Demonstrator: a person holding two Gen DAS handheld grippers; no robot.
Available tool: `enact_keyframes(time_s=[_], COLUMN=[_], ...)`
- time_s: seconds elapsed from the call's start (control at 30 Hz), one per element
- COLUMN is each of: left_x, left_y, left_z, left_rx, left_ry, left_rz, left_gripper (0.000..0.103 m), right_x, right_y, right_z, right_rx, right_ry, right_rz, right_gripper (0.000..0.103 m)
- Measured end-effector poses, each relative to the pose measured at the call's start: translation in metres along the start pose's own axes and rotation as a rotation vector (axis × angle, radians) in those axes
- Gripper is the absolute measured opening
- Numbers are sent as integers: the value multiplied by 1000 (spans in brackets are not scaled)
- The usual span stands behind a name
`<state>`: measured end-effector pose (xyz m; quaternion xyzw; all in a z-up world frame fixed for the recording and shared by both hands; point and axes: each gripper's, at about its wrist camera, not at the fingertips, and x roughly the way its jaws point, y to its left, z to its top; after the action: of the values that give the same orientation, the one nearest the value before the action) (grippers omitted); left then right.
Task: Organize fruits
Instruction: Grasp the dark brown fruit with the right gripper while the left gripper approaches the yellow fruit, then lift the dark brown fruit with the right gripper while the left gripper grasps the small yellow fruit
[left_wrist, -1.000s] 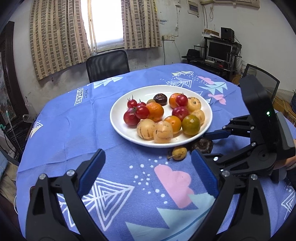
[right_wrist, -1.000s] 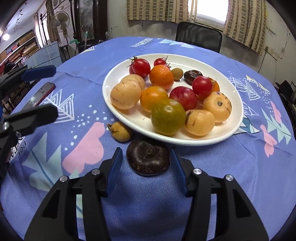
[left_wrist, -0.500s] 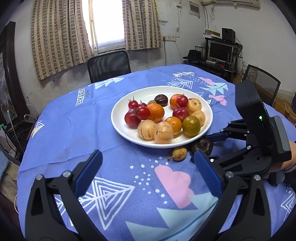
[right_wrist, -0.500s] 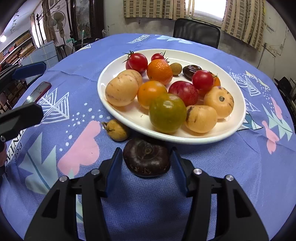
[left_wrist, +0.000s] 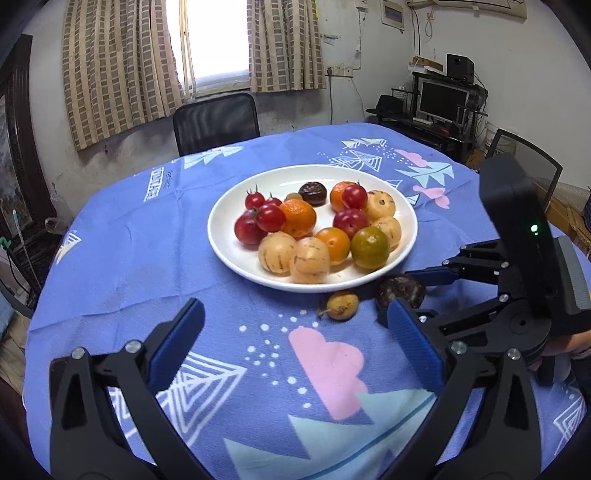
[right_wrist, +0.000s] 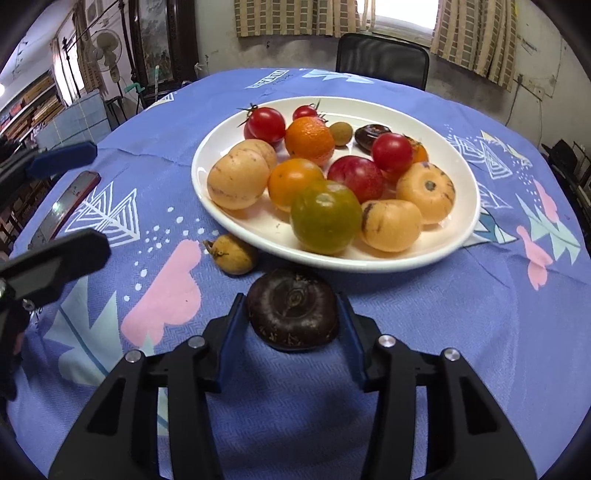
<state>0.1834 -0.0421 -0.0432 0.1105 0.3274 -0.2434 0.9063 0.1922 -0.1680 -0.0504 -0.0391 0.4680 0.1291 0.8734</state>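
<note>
In the left wrist view, the left gripper hangs over the blue patterned cloth-covered surface with its jaws spread wide and nothing between them. The round white ceramic plate heaped with fruit sits at 12 o'clock from those jaws. A small tan stemmed fruit lies on the cloth just off the plate's near rim, and at its 3 o'clock the dark brown flattened round fruit sits between the blue pads of the right gripper, which reaches in from 3 o'clock. In the right wrist view, the right gripper has its jaws clenched against both sides of the dark brown flattened round fruit, which rests on the cloth just short of the plate's near rim. The tan fruit lies at 10 o'clock from it, apart from it. A round green-orange citrus sits on the plate at 12 o'clock.
</note>
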Motion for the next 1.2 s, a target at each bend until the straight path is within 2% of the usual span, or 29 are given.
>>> enact_keyframes(time_s=[0.17,0.33,0.5,0.67,1.03,1.2], left_x=[10,25,46,60,83,85], left_y=[-20,-30,-35,-34,-24,-22], left_z=[1,2,1,-1,-8,-9], left_rx=[-15,-76,-137,-184,-296,-327], left_ry=[25,70,125,138,215,209], left_rz=[20,25,44,88,80,98], left_gripper=[101,101,100,100,82,78], right_x=[-21,-35,-38,-41,-50,-49], right_y=[-14,-32,-46,-53,-68,-66], right_z=[-9,-17,-19,-20,-20,-21], right_rx=[11,57,117,144,203,198], right_ry=[-38,-64,-57,-61,-77,-71], right_rz=[-25,-31,-8,-19,-10,-7], right_gripper=[48,48,48,48,48,48])
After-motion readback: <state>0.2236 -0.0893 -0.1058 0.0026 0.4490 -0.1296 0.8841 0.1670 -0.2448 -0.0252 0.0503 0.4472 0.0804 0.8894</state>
